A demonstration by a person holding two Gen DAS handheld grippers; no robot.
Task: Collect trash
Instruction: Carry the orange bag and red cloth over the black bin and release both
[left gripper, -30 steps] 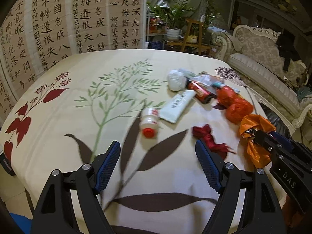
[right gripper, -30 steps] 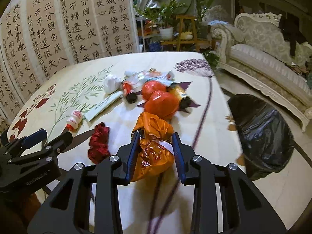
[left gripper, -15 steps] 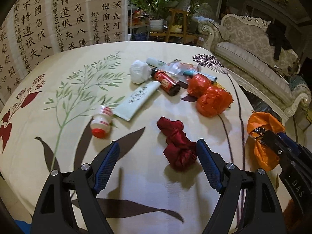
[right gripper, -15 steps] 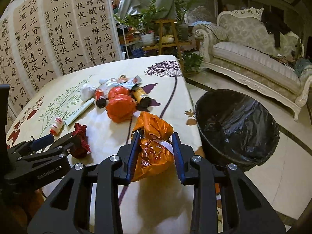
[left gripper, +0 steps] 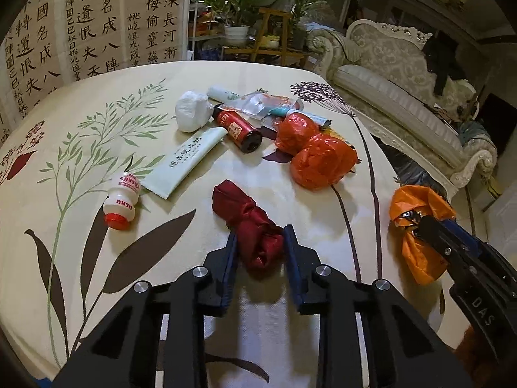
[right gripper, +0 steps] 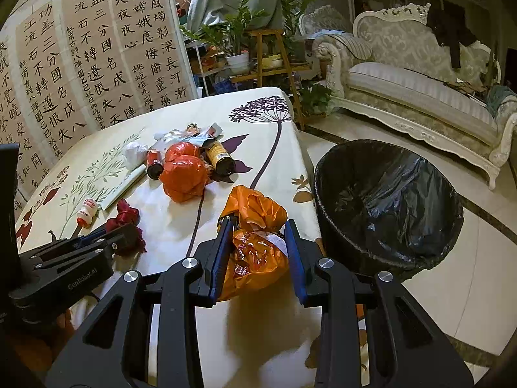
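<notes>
My left gripper (left gripper: pixel 260 236) is shut on a crumpled dark red wrapper (left gripper: pixel 248 220) lying on the flowered tablecloth (left gripper: pixel 97 129); it also shows in the right wrist view (right gripper: pixel 124 218). My right gripper (right gripper: pixel 257 226) is shut on an orange plastic bag (right gripper: pixel 255 236) and holds it above the table's right edge, beside a bin with a black liner (right gripper: pixel 387 207). The orange bag also shows in the left wrist view (left gripper: pixel 416 226).
More trash lies on the table: two red-orange bags (left gripper: pixel 320 161), a dark red bottle (left gripper: pixel 239 127), a pale green tube (left gripper: pixel 187 158), a small white bottle with a red cap (left gripper: pixel 121 200), a white wad (left gripper: pixel 190 111), wrappers (left gripper: pixel 265 103). A sofa (right gripper: pixel 420 80) stands beyond the bin.
My left gripper has closed on the dark red wrapper after moving right toward it. My right gripper has carried the orange bag closer to the bin.
</notes>
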